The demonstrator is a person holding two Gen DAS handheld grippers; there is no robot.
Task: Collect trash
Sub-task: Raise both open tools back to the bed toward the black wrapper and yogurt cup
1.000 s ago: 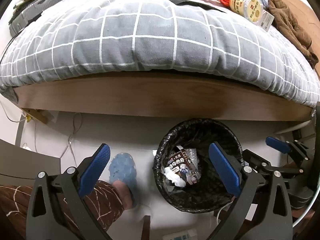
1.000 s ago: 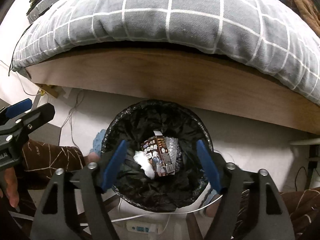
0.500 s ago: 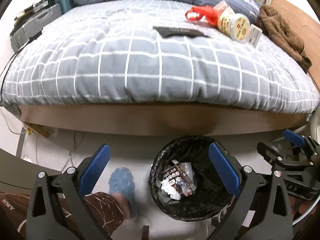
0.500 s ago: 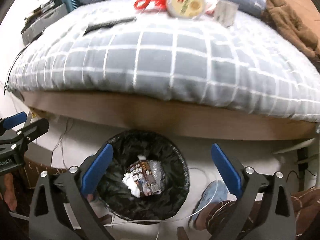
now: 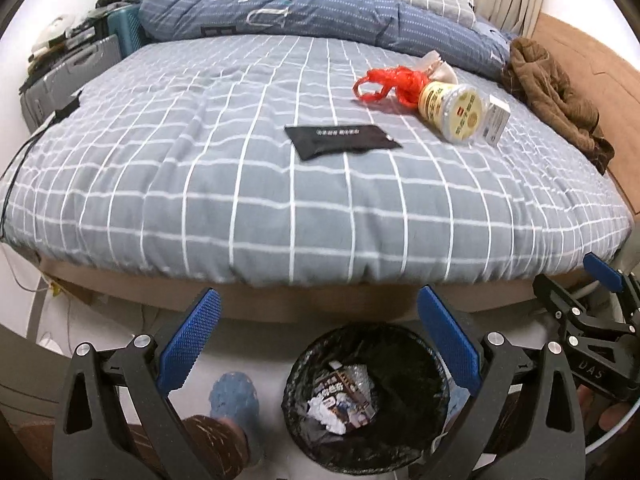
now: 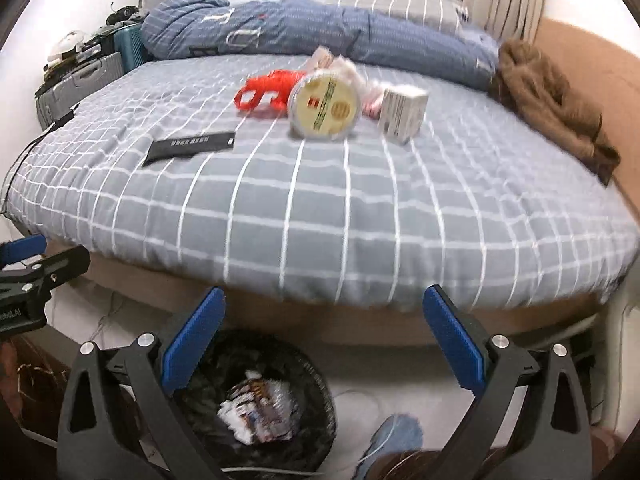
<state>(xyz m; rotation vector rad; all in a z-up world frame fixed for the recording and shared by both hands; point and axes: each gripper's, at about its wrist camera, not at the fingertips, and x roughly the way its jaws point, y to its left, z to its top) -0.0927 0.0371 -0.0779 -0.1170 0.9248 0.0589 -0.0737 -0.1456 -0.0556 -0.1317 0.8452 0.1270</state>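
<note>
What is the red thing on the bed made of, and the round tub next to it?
The red thing looks like thin, crinkly plastic, probably a bag: it bunches up and has loop handles. The round tub seems to be clear, shiny plastic with a yellowish printed paper label; its rim glints. The right wrist view is too blurred to confirm.

Bin on floor before bed, wrappers inside, jar between bag and box on bed.

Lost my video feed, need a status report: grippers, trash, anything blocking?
Left gripper and right gripper open, empty. Wrappers in bin; red bag, jar, box, black pouch on bed. Nothing blocking.
</note>
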